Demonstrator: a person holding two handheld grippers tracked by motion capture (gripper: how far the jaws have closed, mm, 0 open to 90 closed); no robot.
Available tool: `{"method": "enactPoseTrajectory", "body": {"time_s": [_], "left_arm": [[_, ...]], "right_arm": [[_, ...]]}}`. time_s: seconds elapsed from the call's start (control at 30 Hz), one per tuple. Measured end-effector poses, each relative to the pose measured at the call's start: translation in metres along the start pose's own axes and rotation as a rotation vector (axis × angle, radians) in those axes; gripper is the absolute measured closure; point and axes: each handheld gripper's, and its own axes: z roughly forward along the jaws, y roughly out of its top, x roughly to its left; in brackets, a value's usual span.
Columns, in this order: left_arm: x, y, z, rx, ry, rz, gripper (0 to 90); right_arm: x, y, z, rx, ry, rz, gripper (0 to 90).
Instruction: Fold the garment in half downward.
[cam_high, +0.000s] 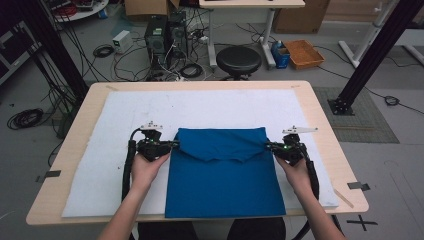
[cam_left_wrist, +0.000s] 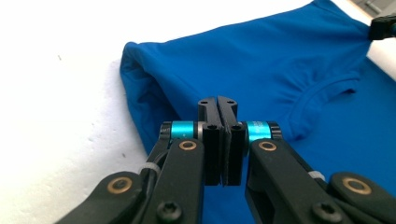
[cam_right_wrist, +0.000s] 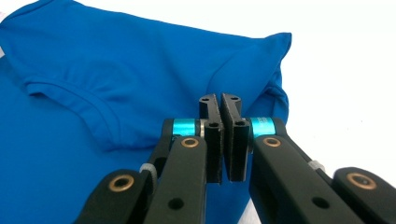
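High view, blue shirt (cam_high: 225, 175) folded, both tools closed beside it

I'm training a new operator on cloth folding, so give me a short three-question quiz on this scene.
1. True or false: the blue shirt lies on the white mat.
2. Which part of the shirt is folded toward the person: A) the collar end, B) the hem?
3. What sits beyond the table, behind its far edge?

Key: 1 true; 2 A; 3 a black stool.
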Motion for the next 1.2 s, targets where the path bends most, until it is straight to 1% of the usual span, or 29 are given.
{"method": "enactPoseTrajectory", "body": {"time_s": [0.07,0.13,0.2,0.33,0.4,0.43,0.5,0.57,0.73,0.77,0.83,0.9,0.97,1.03,1.2], "left_arm": [[-0.004,-0.001,-0.004,0.007,-0.009,0.011,88.8],[-0.008,-0.002,-0.008,0.013,-0.024,0.015,88.8],[-0.012,-0.004,-0.011,0.022,-0.035,0.029,88.8],[-0.023,-0.009,-0.02,0.036,-0.06,0.048,88.8],[-0.029,-0.012,-0.026,0.039,-0.076,0.058,88.7],[-0.032,-0.014,-0.03,0.038,-0.087,0.062,88.7],[-0.038,-0.02,-0.036,0.041,-0.124,0.057,88.7],[-0.043,-0.026,-0.043,0.048,-0.146,0.058,88.7],[-0.056,-0.04,-0.058,0.059,-0.181,0.067,88.7],[-0.059,-0.043,-0.061,0.063,-0.187,0.075,88.7],[-0.063,-0.049,-0.066,0.063,-0.214,0.066,88.7],[-0.068,-0.056,-0.07,0.073,-0.236,0.068,88.7],[-0.072,-0.062,-0.073,0.08,-0.242,0.07,88.6],[-0.075,-0.068,-0.076,0.09,-0.249,0.074,88.7],[-0.079,-0.081,-0.081,0.115,-0.246,0.077,88.6]], "right_arm": [[0.001,0.0,-0.004,0.012,0.005,-0.009,88.3],[0.003,-0.001,-0.009,0.021,0.006,-0.018,88.3],[0.005,-0.004,-0.014,0.028,0.005,-0.035,88.3],[0.012,-0.011,-0.028,0.031,0.018,-0.043,88.3],[0.017,-0.014,-0.035,0.028,0.024,-0.057,88.3],[0.019,-0.016,-0.039,0.027,0.033,-0.065,88.3],[0.026,-0.021,-0.048,0.028,0.044,-0.078,88.3],[0.031,-0.025,-0.055,0.026,0.054,-0.092,88.3],[0.047,-0.038,-0.074,0.036,0.072,-0.123,88.2],[0.05,-0.04,-0.078,0.035,0.079,-0.129,88.2],[0.055,-0.045,-0.085,0.032,0.08,-0.147,88.2],[0.06,-0.051,-0.092,0.033,0.076,-0.166,88.2],[0.064,-0.057,-0.099,0.032,0.078,-0.177,88.2],[0.066,-0.063,-0.104,0.027,0.086,-0.175,88.1],[0.072,-0.079,-0.112,0.033,0.094,-0.183,88.0]]}}
